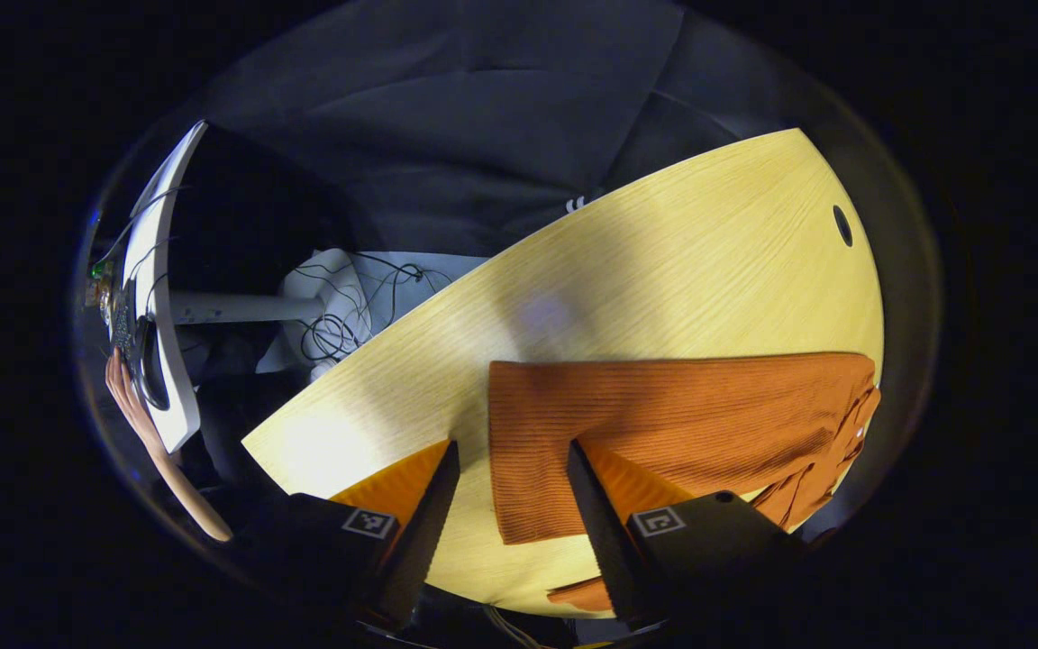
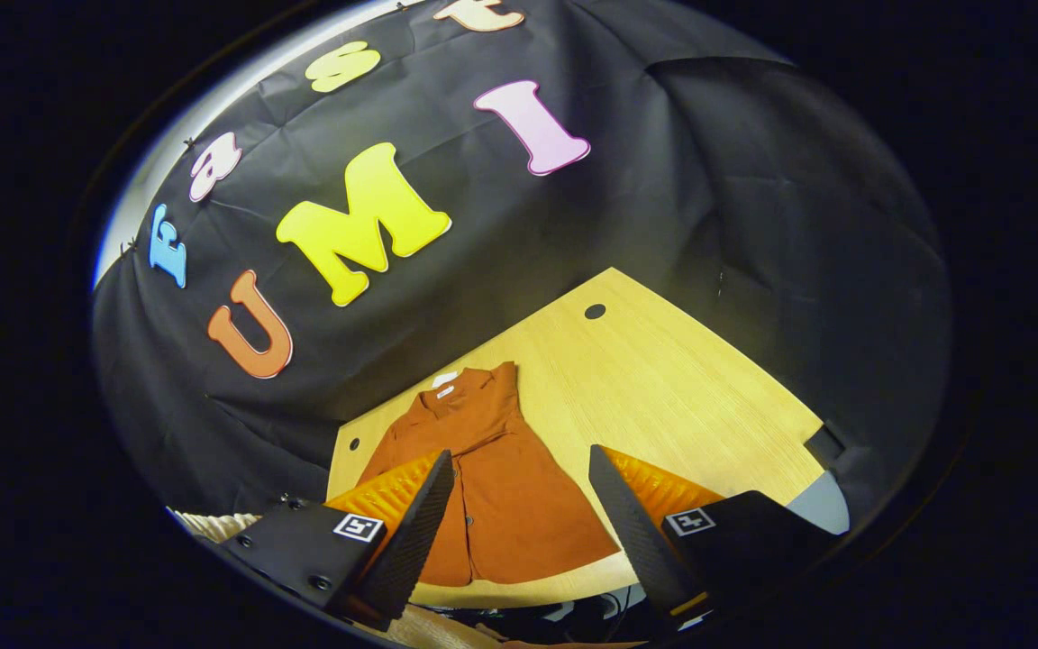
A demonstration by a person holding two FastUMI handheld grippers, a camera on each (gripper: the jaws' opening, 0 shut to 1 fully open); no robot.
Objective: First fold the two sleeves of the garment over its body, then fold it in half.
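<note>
An orange ribbed garment lies flat on the wooden table, its collar end bunched at the right. My left gripper hovers open above the garment's hem edge, nothing between its fingers. In the right gripper view the same garment lies lengthwise with its collar toward the wall and both sleeves folded onto the body. My right gripper is open and held well above the garment's lower half.
The table has cable holes near its far edge. Beside the table on the left sit a white stand, tangled cables and a person's hand. Black cloth walls the booth.
</note>
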